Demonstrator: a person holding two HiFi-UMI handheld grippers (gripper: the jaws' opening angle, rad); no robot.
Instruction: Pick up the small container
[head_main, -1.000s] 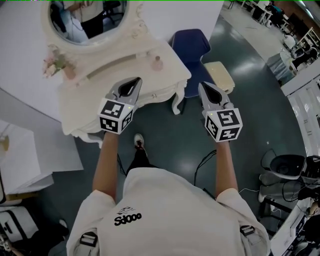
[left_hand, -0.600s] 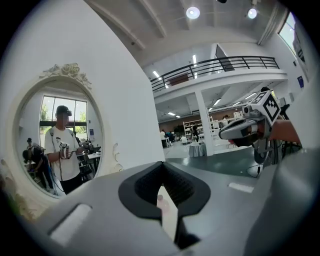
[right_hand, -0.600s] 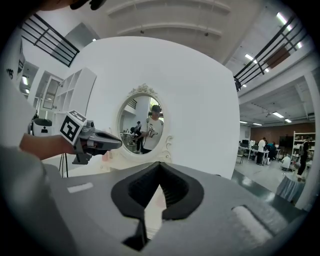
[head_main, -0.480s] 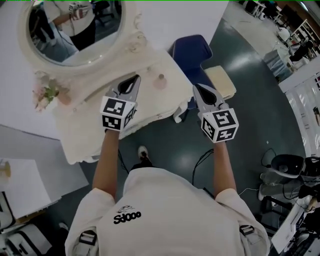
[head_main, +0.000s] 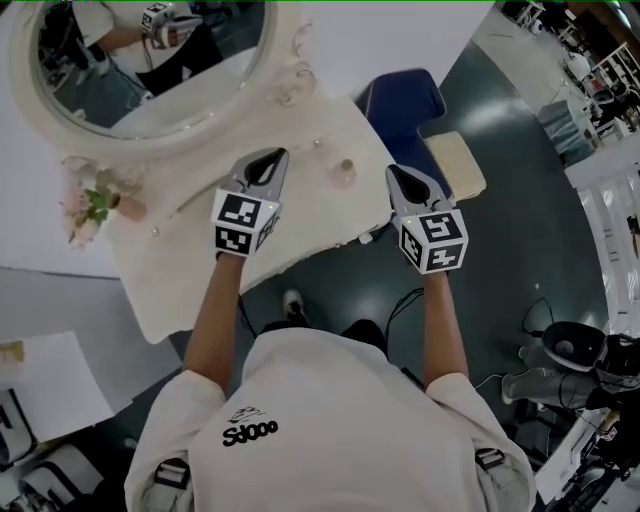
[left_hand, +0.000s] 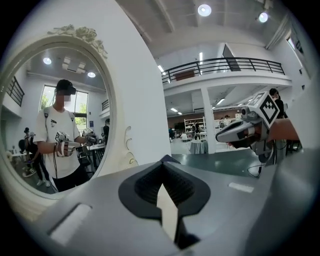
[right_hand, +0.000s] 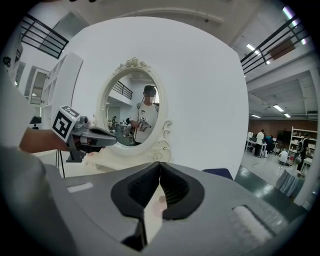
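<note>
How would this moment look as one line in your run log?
stage: before pickup | left gripper: shut, empty | right gripper: shut, empty | small container: on vanity table, untouched

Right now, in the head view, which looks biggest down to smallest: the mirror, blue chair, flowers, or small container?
1. mirror, even though the picture's edge cuts it off
2. blue chair
3. flowers
4. small container, clearly the smallest

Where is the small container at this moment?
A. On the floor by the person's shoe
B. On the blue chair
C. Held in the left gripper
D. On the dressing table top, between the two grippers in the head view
D: the small container stands untouched on the dressing table, with the left gripper on one side and the right gripper on the other, both shut and empty.
</note>
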